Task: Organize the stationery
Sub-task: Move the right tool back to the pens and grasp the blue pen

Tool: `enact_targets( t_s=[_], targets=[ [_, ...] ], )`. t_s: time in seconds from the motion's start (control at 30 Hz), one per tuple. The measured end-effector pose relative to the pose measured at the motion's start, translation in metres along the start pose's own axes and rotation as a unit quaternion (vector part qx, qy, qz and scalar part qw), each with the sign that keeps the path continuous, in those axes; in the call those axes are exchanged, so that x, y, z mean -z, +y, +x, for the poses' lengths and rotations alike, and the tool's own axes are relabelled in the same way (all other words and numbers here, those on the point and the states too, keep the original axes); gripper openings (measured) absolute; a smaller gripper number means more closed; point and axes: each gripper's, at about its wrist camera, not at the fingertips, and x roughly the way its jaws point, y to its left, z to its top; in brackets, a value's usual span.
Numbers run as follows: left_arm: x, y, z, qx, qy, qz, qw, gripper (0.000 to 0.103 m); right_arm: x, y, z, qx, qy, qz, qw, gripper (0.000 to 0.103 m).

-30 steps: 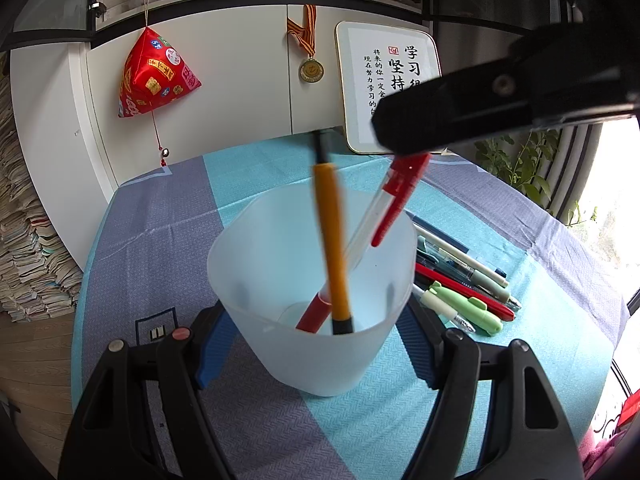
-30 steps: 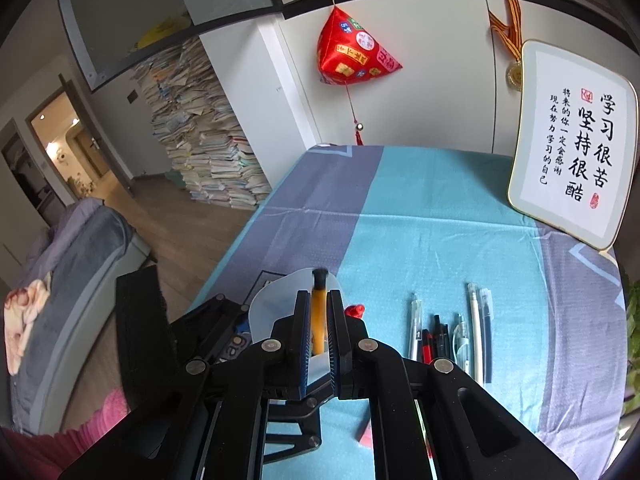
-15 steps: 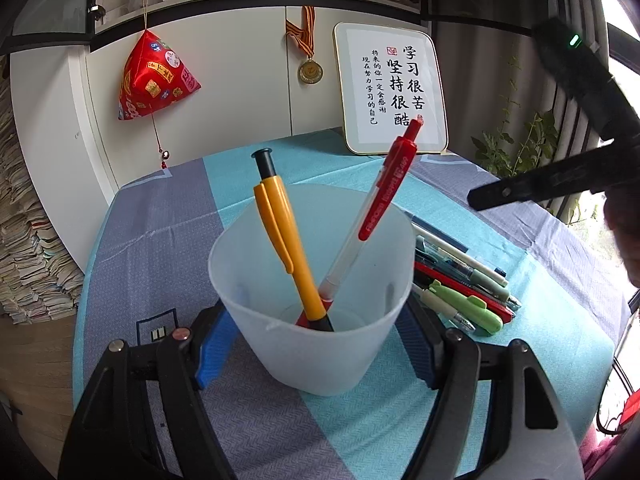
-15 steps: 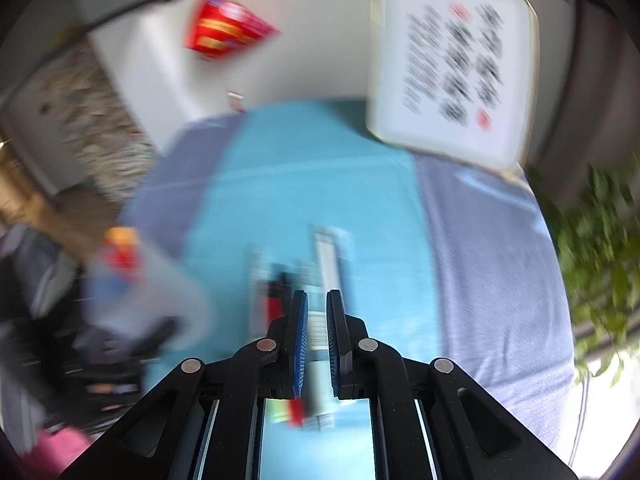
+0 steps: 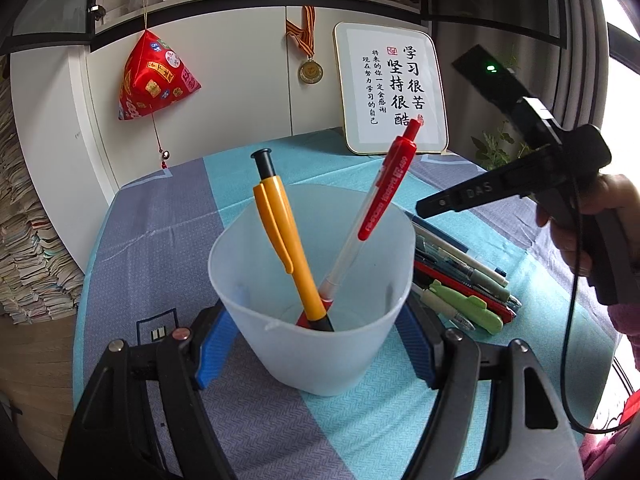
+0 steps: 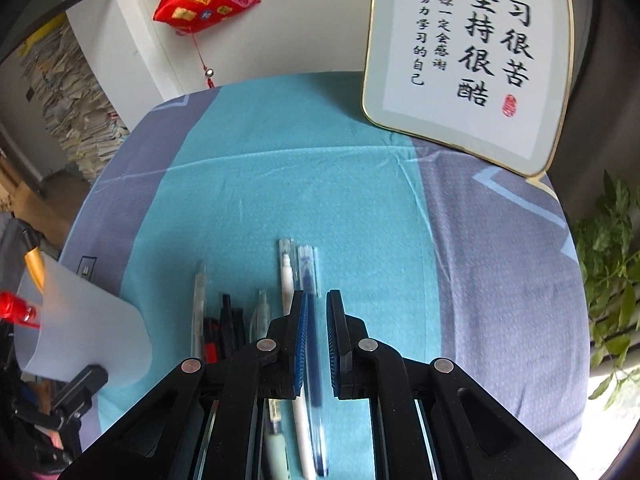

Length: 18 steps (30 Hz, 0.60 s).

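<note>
My left gripper [image 5: 314, 340] is shut on a translucent white cup [image 5: 320, 364], one blue pad pressing each side. An orange pen [image 5: 280, 232] and a red-capped pen [image 5: 384, 200] lean inside it. To the cup's right, several pens [image 5: 460, 276] lie in a row on the cloth. My right gripper [image 6: 317, 320], held by a person's hand [image 5: 592, 216], hangs above that row with its jaws shut and nothing in them. Directly beneath it lies a clear blue pen [image 6: 308, 276], beside a white pen [image 6: 286, 280]. The cup [image 6: 80, 328] shows at the left of the right wrist view.
A framed calligraphy board [image 5: 394, 92] leans at the back of the round table, which has a blue and grey cloth [image 6: 300, 168]. A red pouch [image 5: 154, 80] hangs on the cabinet. A plant [image 6: 612, 240] stands off the right edge. Paper stacks [image 5: 24, 248] fill the floor on the left.
My right gripper left the orange pen in the cup, swung right and sank over the row of pens. The orange pen settled against the cup wall. The left gripper and cup stayed still.
</note>
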Motion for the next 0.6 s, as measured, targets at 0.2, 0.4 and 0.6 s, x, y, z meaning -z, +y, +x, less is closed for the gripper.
enact_targets(
  t_s=[0.2,0.4,0.6],
  targets=[
    [0.0,0.0,0.0,0.0,-0.001,0.001,1.0,0.073,-0.01,-0.001,0.014,-0.005,0.011,0.002,1.0,0.008],
    [0.0,-0.001,-0.001,0.0,-0.003,0.004,1.0,0.073,-0.011,0.003,0.015,0.026,0.014,-0.017,0.999,0.008],
    [0.001,-0.001,-0.001,0.0,-0.003,0.004,1.0,0.073,-0.004,-0.005,0.008,0.07,0.025,-0.026,0.997,0.008]
  ],
)
